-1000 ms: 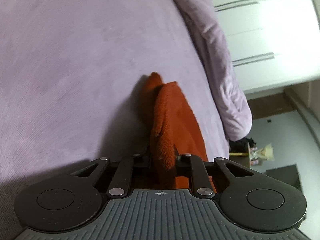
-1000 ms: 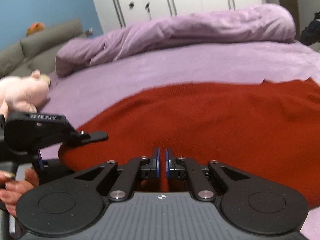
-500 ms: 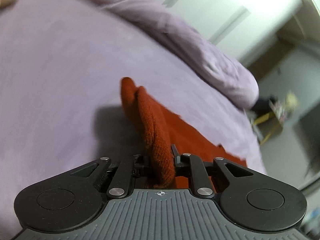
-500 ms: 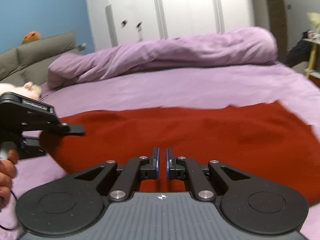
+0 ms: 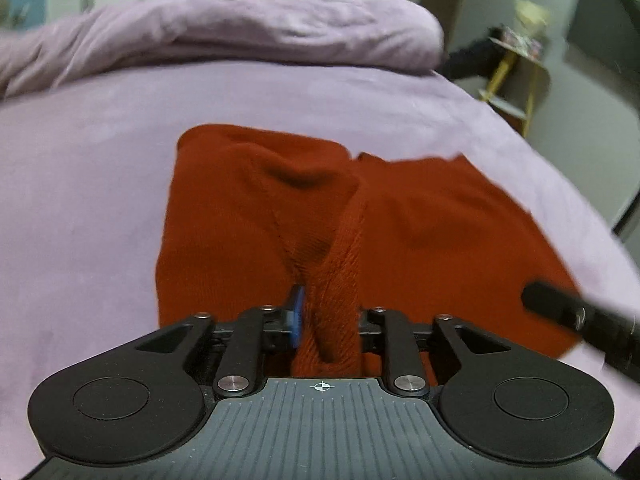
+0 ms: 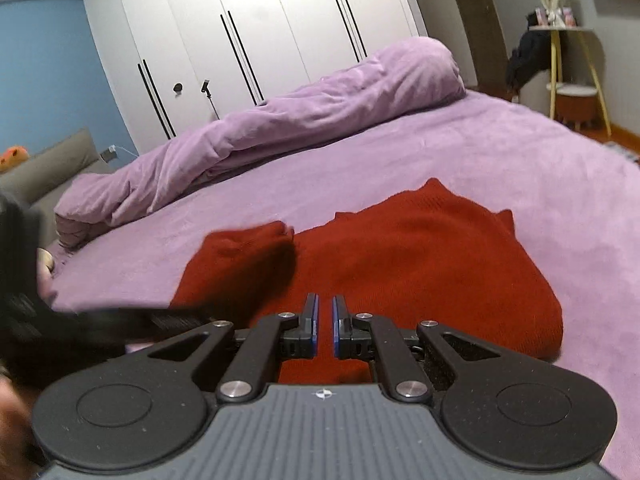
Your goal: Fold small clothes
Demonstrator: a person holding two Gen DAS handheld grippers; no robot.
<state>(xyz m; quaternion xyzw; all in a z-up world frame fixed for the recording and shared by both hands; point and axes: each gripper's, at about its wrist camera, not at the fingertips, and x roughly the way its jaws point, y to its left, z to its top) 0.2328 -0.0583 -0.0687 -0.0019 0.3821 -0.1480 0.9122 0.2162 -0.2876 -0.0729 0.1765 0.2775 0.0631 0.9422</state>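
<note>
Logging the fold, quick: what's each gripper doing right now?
Left gripper: closed on a bunched fold of the red knit sweater.
Right gripper: nearly closed, a narrow gap, holding nothing.

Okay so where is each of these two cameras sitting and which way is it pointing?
Left wrist: on the left gripper, looking along its fingers across the purple bed toward the rolled duvet; its fingers pinch a fold of the red sweater.
Right wrist: on the right gripper, low over the sweater, facing the white wardrobe; its fingers are nearly closed, gripping nothing visible.
Shared: sweater, bed, duvet, yellow-legged side table; each glimpses the other gripper, blurred.
</note>
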